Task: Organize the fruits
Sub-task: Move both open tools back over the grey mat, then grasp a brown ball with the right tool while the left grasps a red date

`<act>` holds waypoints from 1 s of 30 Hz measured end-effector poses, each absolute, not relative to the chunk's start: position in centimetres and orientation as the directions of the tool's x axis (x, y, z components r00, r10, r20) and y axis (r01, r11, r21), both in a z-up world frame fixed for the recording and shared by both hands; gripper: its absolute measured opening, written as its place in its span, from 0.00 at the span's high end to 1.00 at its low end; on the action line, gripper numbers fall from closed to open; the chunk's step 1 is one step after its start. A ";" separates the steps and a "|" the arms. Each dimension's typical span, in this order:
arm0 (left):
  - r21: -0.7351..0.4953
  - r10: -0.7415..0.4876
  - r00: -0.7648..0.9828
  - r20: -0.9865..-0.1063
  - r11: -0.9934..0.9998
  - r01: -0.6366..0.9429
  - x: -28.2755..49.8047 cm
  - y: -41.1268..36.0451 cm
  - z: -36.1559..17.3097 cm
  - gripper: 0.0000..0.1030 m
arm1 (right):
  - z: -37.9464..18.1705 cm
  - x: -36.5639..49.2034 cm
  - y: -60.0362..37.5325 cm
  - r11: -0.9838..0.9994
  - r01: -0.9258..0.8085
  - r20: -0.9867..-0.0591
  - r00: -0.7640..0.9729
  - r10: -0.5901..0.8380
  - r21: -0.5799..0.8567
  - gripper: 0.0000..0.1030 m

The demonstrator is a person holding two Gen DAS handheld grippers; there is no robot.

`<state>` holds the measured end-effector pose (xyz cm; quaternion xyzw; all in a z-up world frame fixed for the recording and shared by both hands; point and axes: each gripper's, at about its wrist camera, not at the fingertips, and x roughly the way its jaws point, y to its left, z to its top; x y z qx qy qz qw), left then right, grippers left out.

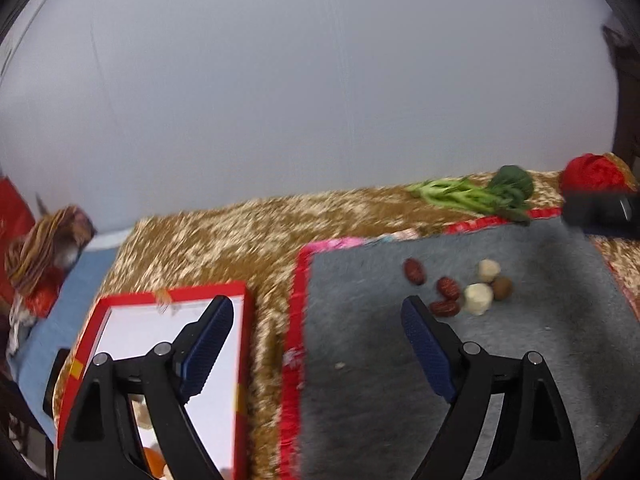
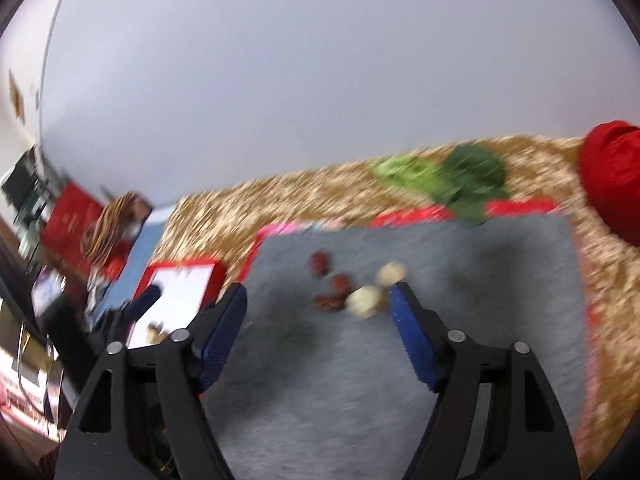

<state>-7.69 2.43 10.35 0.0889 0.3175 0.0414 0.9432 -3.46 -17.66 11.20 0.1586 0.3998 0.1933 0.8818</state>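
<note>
**While both grippers gape, small fruit could scatter**

Since the right gripper (image 2: 318, 300) hangs empty with jaws wide, fruits (image 2: 362, 300) lie bunched just ahead on the mat (image 2: 480, 320). Closing there could knock neighbours rolling. Left gripper (image 1: 318, 314), also spread and empty, straddles the box (image 1: 224, 360) edge; greens (image 1: 476, 194) lie beyond.
</note>
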 end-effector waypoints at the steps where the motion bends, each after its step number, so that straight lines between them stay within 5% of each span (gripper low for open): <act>1: 0.195 0.122 0.794 -0.595 0.981 -0.005 -7.7 2.0 10.5 0.16 | 11.3 -2.9 -19.1 0.876 -0.197 -0.644 0.610 0.461 0.440 0.27; 8: 0.209 -0.003 0.757 -0.653 0.960 0.184 -5.5 -1.5 10.4 0.16 | 8.3 0.9 -24.6 0.820 -0.041 -0.671 0.553 0.494 0.570 0.27; 16: 0.233 0.006 0.664 -0.748 0.939 0.254 -4.1 -0.5 7.0 0.16 | 4.6 3.8 -19.5 0.819 -0.034 -0.745 0.393 0.538 0.573 0.28; 30: 0.139 -0.067 0.603 -0.795 0.947 0.288 -4.0 1.9 6.3 0.17 | -0.6 5.0 -19.9 0.743 0.213 -0.765 0.302 0.568 0.635 0.63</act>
